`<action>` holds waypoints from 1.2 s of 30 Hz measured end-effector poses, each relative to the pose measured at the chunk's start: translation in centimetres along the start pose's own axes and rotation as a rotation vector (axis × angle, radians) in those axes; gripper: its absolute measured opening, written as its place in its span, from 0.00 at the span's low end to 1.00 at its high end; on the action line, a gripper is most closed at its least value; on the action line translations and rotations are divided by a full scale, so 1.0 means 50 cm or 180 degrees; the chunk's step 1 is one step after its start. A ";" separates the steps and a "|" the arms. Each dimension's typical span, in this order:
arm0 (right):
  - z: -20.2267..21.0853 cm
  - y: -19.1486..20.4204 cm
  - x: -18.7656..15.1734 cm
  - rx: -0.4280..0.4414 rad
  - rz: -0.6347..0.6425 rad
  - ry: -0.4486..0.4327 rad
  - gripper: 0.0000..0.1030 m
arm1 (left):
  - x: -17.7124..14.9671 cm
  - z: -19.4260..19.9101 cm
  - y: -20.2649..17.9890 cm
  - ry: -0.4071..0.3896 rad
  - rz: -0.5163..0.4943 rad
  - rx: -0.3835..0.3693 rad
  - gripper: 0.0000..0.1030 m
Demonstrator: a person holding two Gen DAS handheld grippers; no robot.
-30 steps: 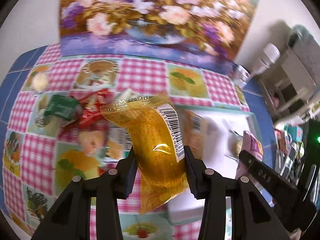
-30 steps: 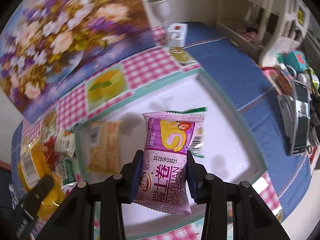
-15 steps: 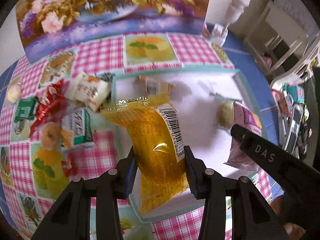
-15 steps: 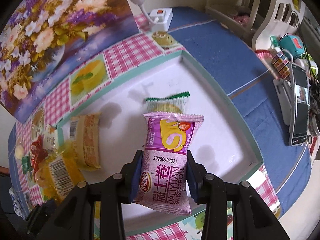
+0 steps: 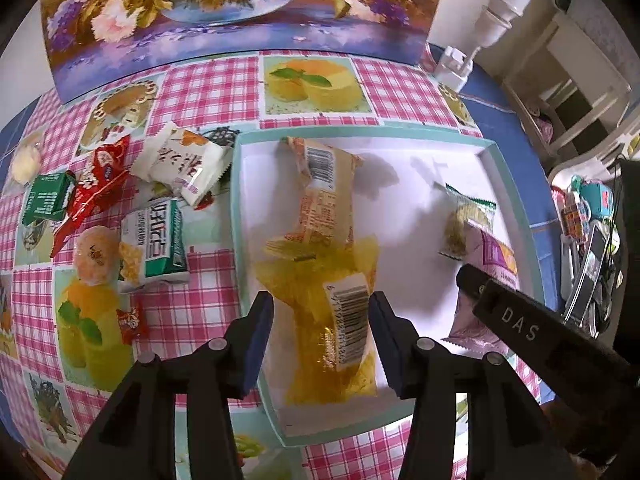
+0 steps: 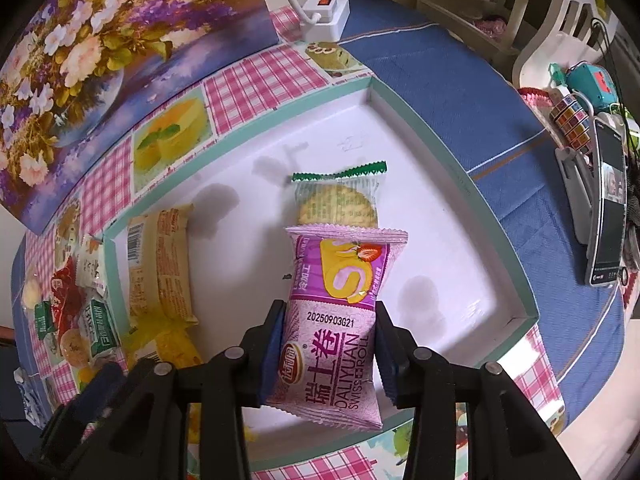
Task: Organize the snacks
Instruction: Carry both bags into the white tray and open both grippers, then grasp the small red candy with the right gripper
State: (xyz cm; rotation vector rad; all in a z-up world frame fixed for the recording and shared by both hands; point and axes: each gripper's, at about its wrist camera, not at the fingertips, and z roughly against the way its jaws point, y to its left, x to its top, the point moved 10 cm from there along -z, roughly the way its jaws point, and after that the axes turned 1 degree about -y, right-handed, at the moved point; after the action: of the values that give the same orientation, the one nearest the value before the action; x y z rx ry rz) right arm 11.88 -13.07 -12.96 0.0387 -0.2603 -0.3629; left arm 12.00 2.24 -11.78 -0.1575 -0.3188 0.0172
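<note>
Left wrist view: the left gripper (image 5: 320,332) stands spread, its 2 pads clear of the yellow packet (image 5: 332,320) that lies between them on the floor of the white tray (image 5: 516,184). The gap on either side suggests the packet is released and lying in the tray. Just ahead of the claw an orange wafer pack (image 5: 324,196) lies lengthwise, its near end touching the yellow packet. Left of the claw, outside the tray, about 7 loose snacks (image 5: 160,236) wait on the checked tablecloth (image 5: 200,88).

Right wrist view: the right gripper (image 6: 328,344) is clamped on the purple Swiss roll packet (image 6: 340,320), gripping its lower half so the top stands free above the tray floor. Directly ahead lies a green-edged biscuit pack (image 6: 338,200); the roll looks meant to go down beside it.
</note>
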 end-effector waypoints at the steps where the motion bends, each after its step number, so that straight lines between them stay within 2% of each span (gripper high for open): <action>1: -0.002 0.000 0.001 0.0008 -0.0004 0.0005 0.48 | 0.003 0.002 0.006 -0.0017 0.0035 0.0005 0.54; 3: -0.004 0.000 0.001 0.0001 -0.0004 0.0014 0.54 | 0.009 0.007 0.021 -0.0052 0.0103 0.0028 0.65; 4: -0.005 0.000 0.001 -0.0007 -0.0001 0.0014 0.57 | 0.013 0.011 0.029 -0.0083 0.0149 0.0042 0.65; 11: -0.004 0.012 0.002 0.0013 0.0052 0.0005 0.61 | 0.035 0.037 0.100 -0.0258 0.0456 0.0125 0.65; 12: -0.003 0.014 0.002 0.0012 0.0068 -0.0001 0.62 | 0.037 0.040 0.113 -0.0282 0.0501 0.0148 0.67; 13: 0.000 0.019 0.002 0.0009 0.0089 -0.0011 0.62 | 0.039 0.045 0.129 -0.0310 0.0552 0.0185 0.73; 15: 0.004 0.030 0.003 -0.0004 0.0120 -0.0036 0.66 | 0.044 0.056 0.177 -0.0384 0.0680 0.0324 0.76; 16: 0.007 0.035 0.003 -0.0002 0.0137 -0.0045 0.73 | 0.045 0.060 0.196 -0.0402 0.0717 0.0371 0.76; 17: 0.010 0.044 0.004 0.0009 0.0168 -0.0057 0.76 | 0.045 0.065 0.217 -0.0420 0.0760 0.0420 0.76; 21: 0.020 0.075 0.003 0.0036 0.0265 -0.0101 0.77 | 0.043 0.085 0.309 -0.0483 0.0967 0.0615 0.76; 27: 0.037 0.141 -0.011 0.0225 0.0431 -0.0167 0.80 | 0.034 0.126 0.419 -0.0601 0.1279 0.0830 0.77; 28: 0.040 0.151 -0.014 0.0230 0.0460 -0.0181 0.80 | 0.032 0.132 0.431 -0.0621 0.1315 0.0865 0.78; 29: 0.043 0.163 -0.016 0.0244 0.0499 -0.0199 0.81 | 0.030 0.138 0.446 -0.0639 0.1347 0.0900 0.86; 31: 0.047 0.185 -0.022 0.0280 0.0550 -0.0213 0.81 | 0.027 0.150 0.472 -0.0686 0.1417 0.0968 0.94; 36: 0.051 0.241 -0.035 0.0366 0.0702 -0.0244 0.82 | 0.012 0.170 0.528 -0.0726 0.1547 0.1069 0.94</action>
State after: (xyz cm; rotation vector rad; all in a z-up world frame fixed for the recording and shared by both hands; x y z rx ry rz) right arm 13.79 -1.14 -9.92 0.1085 -0.3577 -0.1298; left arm 10.10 29.63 -7.75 0.1047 -0.4938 0.5701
